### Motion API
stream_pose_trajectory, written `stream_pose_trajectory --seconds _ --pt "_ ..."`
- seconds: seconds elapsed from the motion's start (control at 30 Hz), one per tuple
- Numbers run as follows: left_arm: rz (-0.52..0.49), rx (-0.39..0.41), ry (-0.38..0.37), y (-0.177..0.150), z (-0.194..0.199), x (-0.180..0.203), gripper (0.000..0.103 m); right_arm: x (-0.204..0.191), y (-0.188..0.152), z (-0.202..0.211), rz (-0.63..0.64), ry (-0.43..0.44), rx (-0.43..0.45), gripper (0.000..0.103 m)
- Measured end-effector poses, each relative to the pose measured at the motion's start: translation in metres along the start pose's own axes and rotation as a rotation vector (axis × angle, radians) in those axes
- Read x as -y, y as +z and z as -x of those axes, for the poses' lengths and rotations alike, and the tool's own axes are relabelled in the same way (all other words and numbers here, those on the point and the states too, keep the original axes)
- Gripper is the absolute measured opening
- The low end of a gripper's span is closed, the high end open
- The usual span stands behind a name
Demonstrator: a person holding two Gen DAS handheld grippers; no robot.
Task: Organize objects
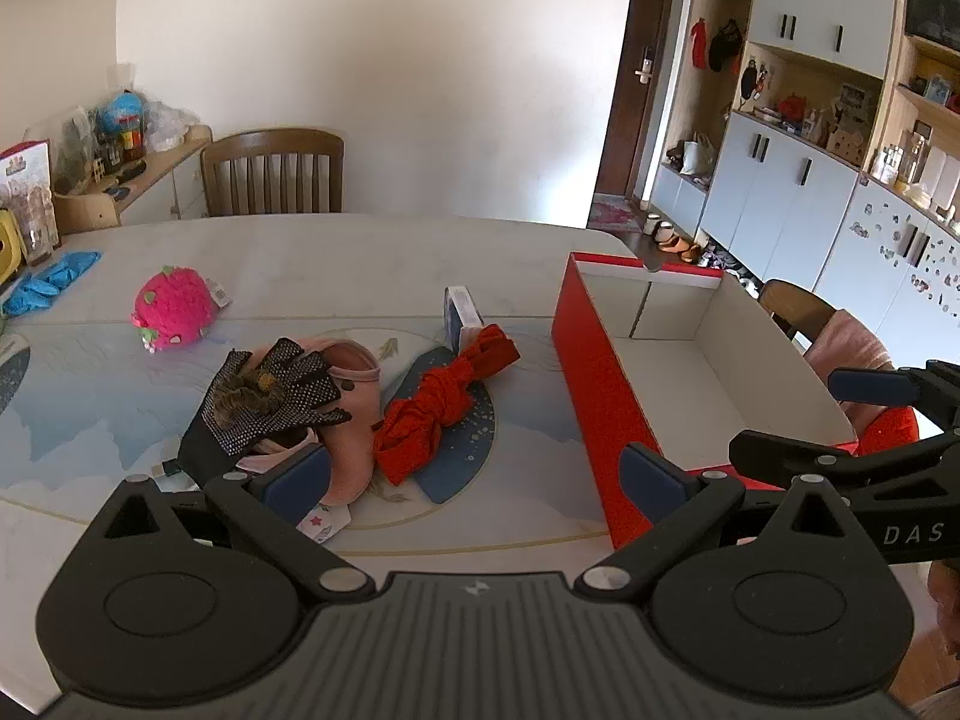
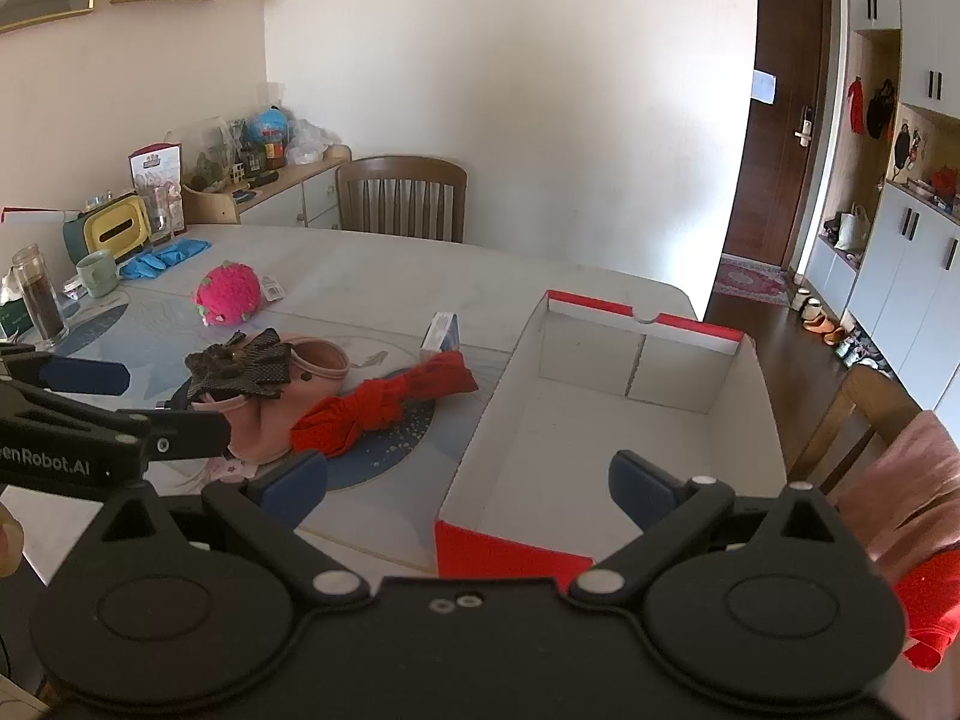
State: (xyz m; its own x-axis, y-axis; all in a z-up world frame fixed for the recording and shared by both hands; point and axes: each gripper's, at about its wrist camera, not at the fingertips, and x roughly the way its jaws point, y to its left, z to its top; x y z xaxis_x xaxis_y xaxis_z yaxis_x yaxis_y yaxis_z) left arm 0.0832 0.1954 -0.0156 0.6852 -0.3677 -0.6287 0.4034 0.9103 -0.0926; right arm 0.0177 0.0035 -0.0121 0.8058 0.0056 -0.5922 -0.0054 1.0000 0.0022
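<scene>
Both claws, left claw (image 1: 474, 474) and right claw (image 2: 468, 489), hung wide and empty, nothing yet boxed; red cloth (image 1: 447, 414) lay just ahead of the left, likely needing a reach toward the box (image 1: 594, 384).

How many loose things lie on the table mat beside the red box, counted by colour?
Red: 1, the knotted cloth
Pink: 2, the plush strawberry and the pink hat
Black: 1, the glove
White and blue: 1, the small carton
Total: 5
The box holds nothing.
</scene>
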Motion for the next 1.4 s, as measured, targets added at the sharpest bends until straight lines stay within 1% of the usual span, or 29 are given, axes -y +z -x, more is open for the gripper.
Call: stream_pose_trajectory --seconds 0.37,0.5,0.7,0.87,0.97,1.07,1.17,1.23,1.4 --pt "0.004 -0.024 -0.005 0.008 -0.016 -0.007 0.103 0.0 0.011 -0.02 0.0 0.017 -0.028 0.099" --pt "0.024 -0.035 -0.012 0.011 -0.023 -0.013 0.103 0.008 0.015 -0.028 -0.022 -0.002 -0.037 0.098" --pt "0.048 -0.032 -0.008 0.02 -0.034 -0.025 0.103 0.032 0.013 -0.042 -0.08 -0.073 -0.074 0.096" --pt "0.056 -0.043 0.047 0.026 -0.048 -0.038 0.103 0.062 0.006 -0.051 -0.15 -0.146 -0.115 0.094" --pt "0.066 -0.043 0.06 0.029 -0.055 -0.05 0.103 0.077 0.001 -0.054 -0.179 -0.192 -0.13 0.093" --pt "0.055 -0.05 0.09 0.03 -0.064 -0.063 0.103 0.093 -0.002 -0.059 -0.216 -0.235 -0.148 0.092" --pt "0.042 -0.058 0.108 0.029 -0.074 -0.078 0.103 0.106 -0.005 -0.063 -0.225 -0.282 -0.164 0.091" --pt "0.041 -0.06 0.111 0.028 -0.08 -0.088 0.103 0.115 -0.006 -0.07 -0.246 -0.296 -0.181 0.09" --pt "0.017 -0.07 0.16 0.027 -0.096 -0.11 0.102 0.137 -0.01 -0.083 -0.279 -0.327 -0.231 0.083"
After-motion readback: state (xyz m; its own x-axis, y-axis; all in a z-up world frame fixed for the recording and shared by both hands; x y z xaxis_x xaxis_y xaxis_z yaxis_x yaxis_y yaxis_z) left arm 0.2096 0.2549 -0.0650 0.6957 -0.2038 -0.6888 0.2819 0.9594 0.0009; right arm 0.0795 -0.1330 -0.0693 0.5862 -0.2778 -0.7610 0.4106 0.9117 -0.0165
